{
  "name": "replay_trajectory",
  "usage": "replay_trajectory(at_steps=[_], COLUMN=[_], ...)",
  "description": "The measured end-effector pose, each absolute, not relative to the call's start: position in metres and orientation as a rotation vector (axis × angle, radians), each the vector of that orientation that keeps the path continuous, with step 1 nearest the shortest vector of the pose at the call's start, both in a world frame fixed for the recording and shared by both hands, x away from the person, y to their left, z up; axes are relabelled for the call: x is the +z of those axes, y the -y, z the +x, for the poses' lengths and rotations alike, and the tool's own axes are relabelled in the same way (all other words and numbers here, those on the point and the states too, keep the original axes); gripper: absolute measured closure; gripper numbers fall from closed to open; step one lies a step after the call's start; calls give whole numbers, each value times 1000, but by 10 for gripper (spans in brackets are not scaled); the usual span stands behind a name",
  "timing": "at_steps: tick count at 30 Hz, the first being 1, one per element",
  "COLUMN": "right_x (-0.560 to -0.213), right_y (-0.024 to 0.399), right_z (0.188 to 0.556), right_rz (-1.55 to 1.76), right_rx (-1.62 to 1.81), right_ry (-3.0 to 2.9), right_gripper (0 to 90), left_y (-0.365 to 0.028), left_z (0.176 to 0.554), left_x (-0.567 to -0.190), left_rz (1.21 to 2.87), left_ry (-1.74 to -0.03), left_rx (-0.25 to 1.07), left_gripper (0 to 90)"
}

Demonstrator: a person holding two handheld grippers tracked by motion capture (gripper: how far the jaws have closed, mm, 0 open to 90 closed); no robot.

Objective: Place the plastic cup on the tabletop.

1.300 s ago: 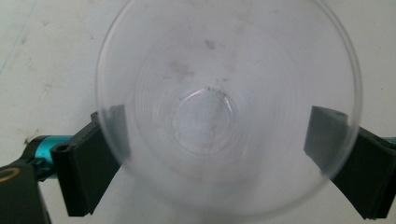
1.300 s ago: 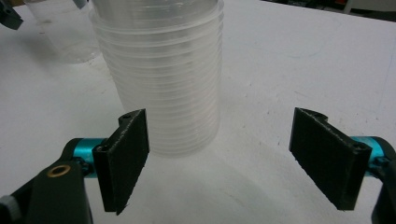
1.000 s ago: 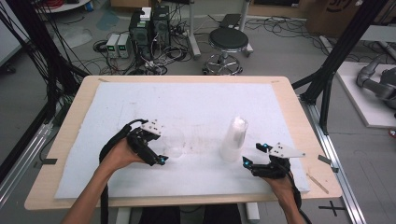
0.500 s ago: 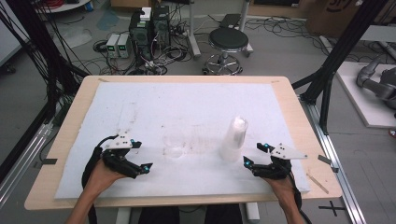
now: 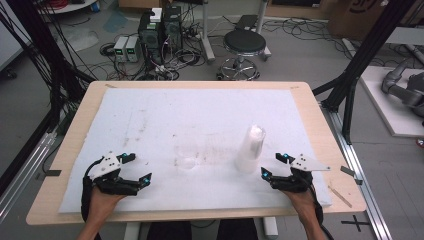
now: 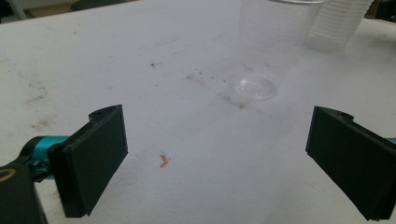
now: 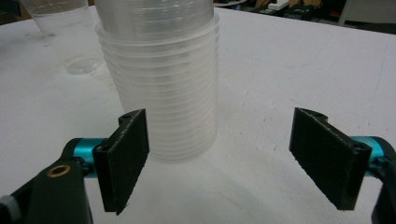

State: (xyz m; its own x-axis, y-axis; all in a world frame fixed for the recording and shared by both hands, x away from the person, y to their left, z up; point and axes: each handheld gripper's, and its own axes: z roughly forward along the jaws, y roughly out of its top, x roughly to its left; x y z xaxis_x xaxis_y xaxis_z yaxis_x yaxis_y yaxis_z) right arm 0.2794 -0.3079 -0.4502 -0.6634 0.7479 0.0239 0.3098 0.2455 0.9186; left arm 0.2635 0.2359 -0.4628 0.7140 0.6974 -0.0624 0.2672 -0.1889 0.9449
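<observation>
On the white mat, middle of the table: single clear cup (image 5: 187, 159), upright, apart from both claws
Just right of that cup: stack of clear cups (image 5: 250, 149), standing rim-down on the mat, a gap between the two
Same stack, right gripper view: stack of clear cups (image 7: 161, 79) close ahead, nearer the left-hand jaw, touching neither jaw
Same cup, left gripper view: single clear cup (image 6: 268, 51) farther off, beyond the jaws, base resting on the mat
Right claw (image 5: 274, 166): jaws wide, nothing held, low over the mat just right of the stack
Left claw (image 5: 137, 167): jaws wide, nothing between them, near the front left of the mat, well apart from the single cup
White mat (image 5: 210, 112): stained with small dark specks, covering most of the table (image 5: 320, 125)
Behind the table: black stool (image 5: 244, 44), computer boxes and cables on the floor
</observation>
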Motion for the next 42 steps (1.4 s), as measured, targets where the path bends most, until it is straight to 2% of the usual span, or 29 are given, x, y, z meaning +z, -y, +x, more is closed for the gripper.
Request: replay_trajectory(at_steps=[20,42], right_x=[-451,-451], right_y=[310,313], right_z=[278,279], right_rz=[970,972], right_rx=[1420,1464], right_ry=[-2080,-2081], right_gripper=[200,199], left_y=[-245,-244], left_z=[258,260], left_x=[-467,-467], left_rz=[1651,1660], left_ry=[-792,-814], left_rx=[498,489], left_gripper=[70,70])
